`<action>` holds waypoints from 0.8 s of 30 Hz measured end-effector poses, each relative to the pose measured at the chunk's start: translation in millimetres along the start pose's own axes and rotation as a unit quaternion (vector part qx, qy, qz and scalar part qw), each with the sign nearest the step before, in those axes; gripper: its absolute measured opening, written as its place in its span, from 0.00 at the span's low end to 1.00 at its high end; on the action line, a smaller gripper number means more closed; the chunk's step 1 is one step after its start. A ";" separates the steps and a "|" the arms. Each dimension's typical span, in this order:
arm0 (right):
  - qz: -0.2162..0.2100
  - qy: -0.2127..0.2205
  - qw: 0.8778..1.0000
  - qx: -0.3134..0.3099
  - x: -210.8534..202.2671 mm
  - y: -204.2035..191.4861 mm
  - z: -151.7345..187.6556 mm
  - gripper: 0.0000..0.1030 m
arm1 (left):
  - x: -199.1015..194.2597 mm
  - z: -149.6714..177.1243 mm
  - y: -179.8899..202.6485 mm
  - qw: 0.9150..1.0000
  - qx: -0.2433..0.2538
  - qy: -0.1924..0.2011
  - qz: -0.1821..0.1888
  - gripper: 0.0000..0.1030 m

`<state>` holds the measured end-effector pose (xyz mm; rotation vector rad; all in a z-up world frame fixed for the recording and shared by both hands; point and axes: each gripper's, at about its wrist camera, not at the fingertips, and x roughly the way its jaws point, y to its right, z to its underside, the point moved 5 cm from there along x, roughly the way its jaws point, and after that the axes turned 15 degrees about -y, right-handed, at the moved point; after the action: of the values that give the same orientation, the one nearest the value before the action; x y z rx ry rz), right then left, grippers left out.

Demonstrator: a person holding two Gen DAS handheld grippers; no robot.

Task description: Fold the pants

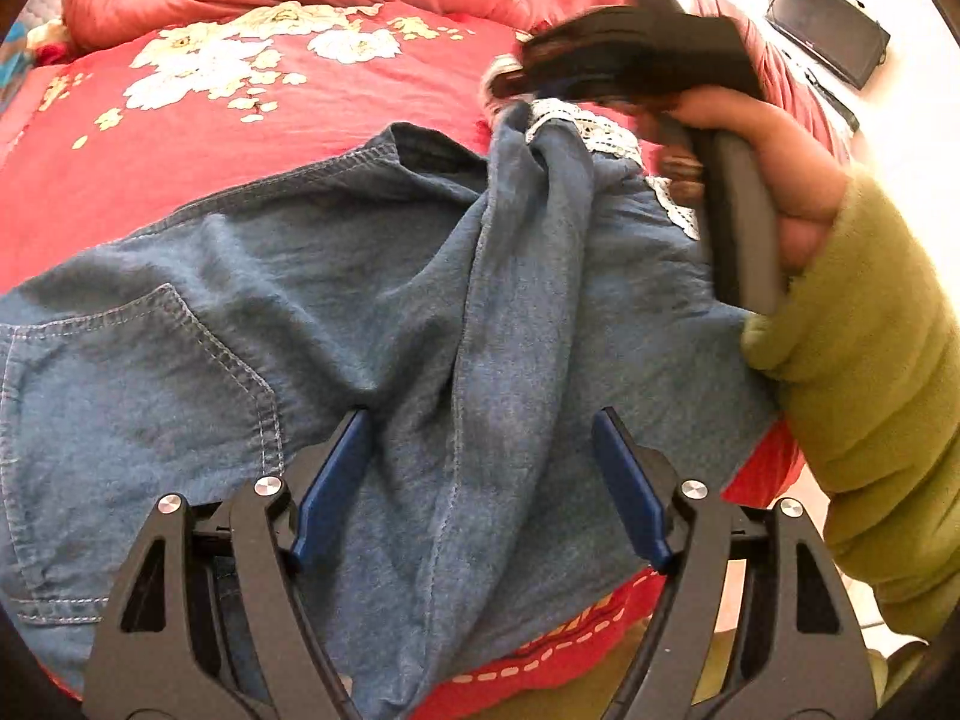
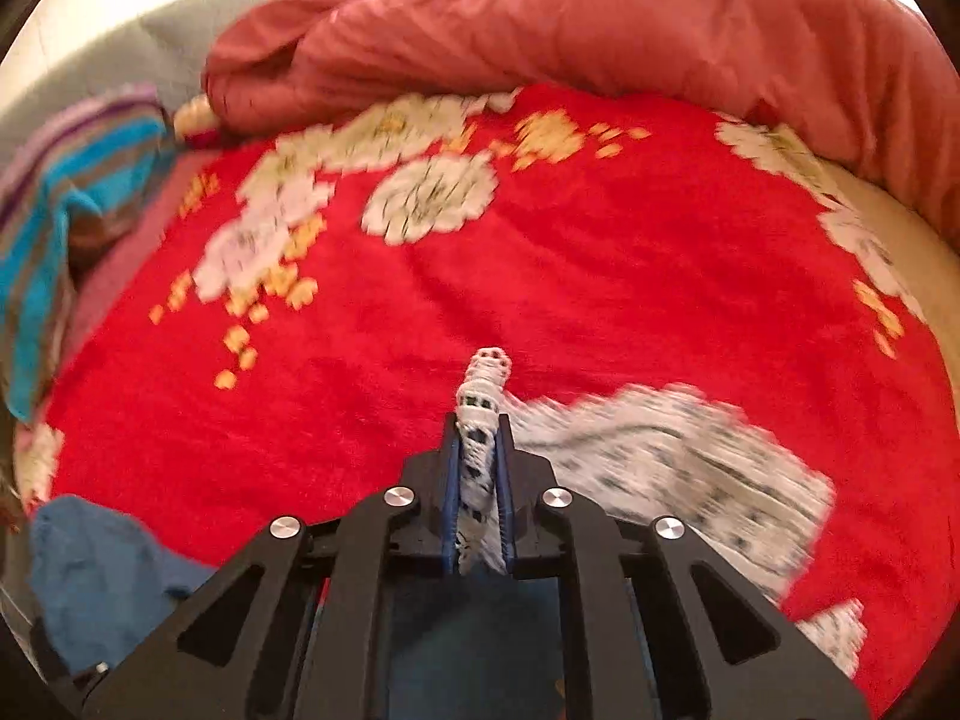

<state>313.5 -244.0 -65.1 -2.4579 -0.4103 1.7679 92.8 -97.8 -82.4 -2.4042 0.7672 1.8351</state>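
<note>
the pants point(image 1: 336, 324), soft blue denim with a stitched back pocket, lay spread over the near edge of the bed point(image 1: 180, 138), on its red flowered blanket, with one loose ridge of cloth running up the middle toward the far side. the left gripper point(image 1: 480, 438) hung just above that ridge with its blue pads spread wide and nothing between them. the right gripper point(image 2: 478, 420) was clenched on the white lace trim point(image 2: 477, 468) at a leg hem, the trim bunched upright between its pads, with more lace trailing off to its right (blurred, so it was probably in motion). from the left camera the right hand point(image 1: 774, 180) in a green sleeve held its tool at the far end of that same raised ridge.

the step in hand looked like carrying the hem across for a fold. to do it well the right grip should stay firm on the lace and travel low and straight, while the left pads settle on the ridge and pin the lower layer so it does not drag. the cloth was thin and slack; it would likely wrinkle if pulled sideways.
</note>
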 end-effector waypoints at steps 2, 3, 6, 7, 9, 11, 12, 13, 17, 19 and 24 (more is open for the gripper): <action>-0.025 0.013 0.999 0.018 -20.4 12.6 10.3 0.09 | -1.2 1.4 -0.2 1.000 -0.002 0.003 0.002 0.66; -0.032 0.018 0.999 0.024 -28.7 16.9 15.0 0.09 | -2.2 2.7 -0.3 1.000 -0.003 0.004 0.002 0.66; -0.050 0.041 0.997 0.042 -64.5 36.4 37.5 0.09 | -2.7 3.1 -0.5 1.000 -0.005 0.006 0.002 0.67; -0.050 0.047 0.997 0.046 -72.4 40.7 42.1 0.09 | -1.8 1.9 -1.4 1.000 -0.005 0.006 0.003 0.67; -0.049 0.062 0.995 0.056 -95.4 53.4 59.5 0.09 | -2.2 3.2 -1.4 1.000 -0.005 0.007 0.000 0.67; -0.050 0.068 0.994 0.063 -110.7 62.5 73.5 0.09 | -2.3 2.8 -1.2 1.000 -0.003 0.009 -0.010 0.67; -0.049 0.069 0.994 0.066 -119.3 67.2 83.5 0.09 | -3.0 3.2 -1.2 1.000 -0.002 0.011 -0.017 0.67; -0.048 0.070 0.994 0.069 -124.7 70.5 91.1 0.09 | -3.9 3.6 -1.0 1.000 0.000 0.013 -0.026 0.58; -0.052 0.061 0.994 0.076 -140.5 77.6 123.9 0.09 | -11.6 5.7 -3.0 0.999 0.012 0.019 -0.048 0.16; -0.048 0.055 0.994 0.079 -143.6 77.3 140.5 0.09 | -17.7 7.4 -3.1 0.998 0.018 0.022 -0.049 0.05; -0.053 0.037 0.993 0.099 -144.9 77.5 179.4 0.09 | -31.4 16.0 0.7 0.996 0.046 0.037 -0.073 0.02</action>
<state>114.7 -372.3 -8.3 -2.3108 -0.3338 1.5896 72.2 -82.0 -58.5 -2.4109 0.6467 1.6299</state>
